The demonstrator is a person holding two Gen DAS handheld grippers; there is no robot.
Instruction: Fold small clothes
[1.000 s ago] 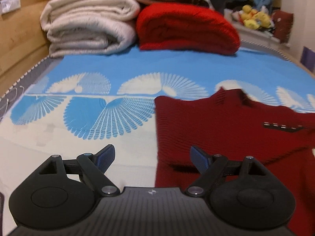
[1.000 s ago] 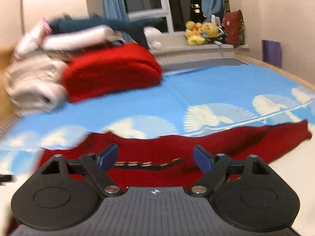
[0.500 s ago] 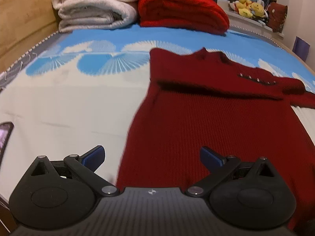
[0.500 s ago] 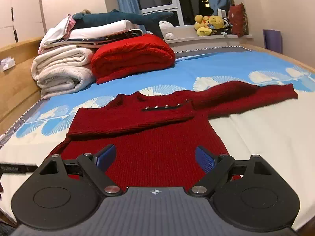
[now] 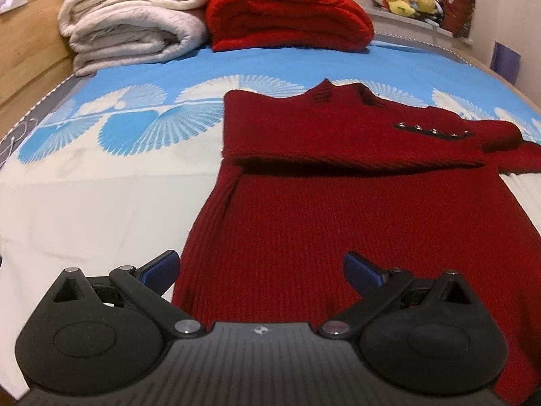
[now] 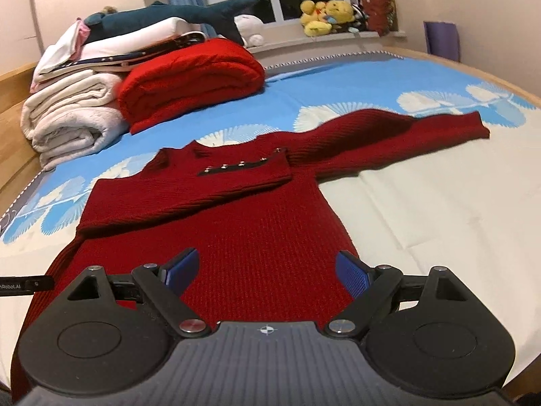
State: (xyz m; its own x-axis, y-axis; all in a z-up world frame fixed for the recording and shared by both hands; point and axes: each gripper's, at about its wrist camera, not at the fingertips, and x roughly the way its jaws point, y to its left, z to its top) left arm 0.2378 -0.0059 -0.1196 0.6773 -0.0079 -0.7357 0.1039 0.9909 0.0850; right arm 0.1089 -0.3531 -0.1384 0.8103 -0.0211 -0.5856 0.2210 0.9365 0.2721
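A dark red knit sweater (image 5: 338, 209) lies flat on the bed, neck pointing away, with a row of metal studs on its shoulder. Its left sleeve is folded across the chest (image 6: 189, 186); its right sleeve (image 6: 389, 135) stretches out to the right. My left gripper (image 5: 262, 267) is open and empty, above the sweater's lower left edge. My right gripper (image 6: 267, 270) is open and empty, above the sweater's lower body. The sweater's hem is hidden behind both grippers.
The bed sheet (image 5: 101, 186) is white near me and blue with fan patterns farther away. At the head lie folded white blankets (image 5: 135, 34) and a folded red blanket (image 5: 287, 17). A wooden bed frame (image 5: 20, 50) runs along the left. Plush toys (image 6: 324, 13) sit on the windowsill.
Both grippers pulled back from the sweater's upper part toward its lower end, then steadied. The whole sweater came into view. Both stayed open and empty.
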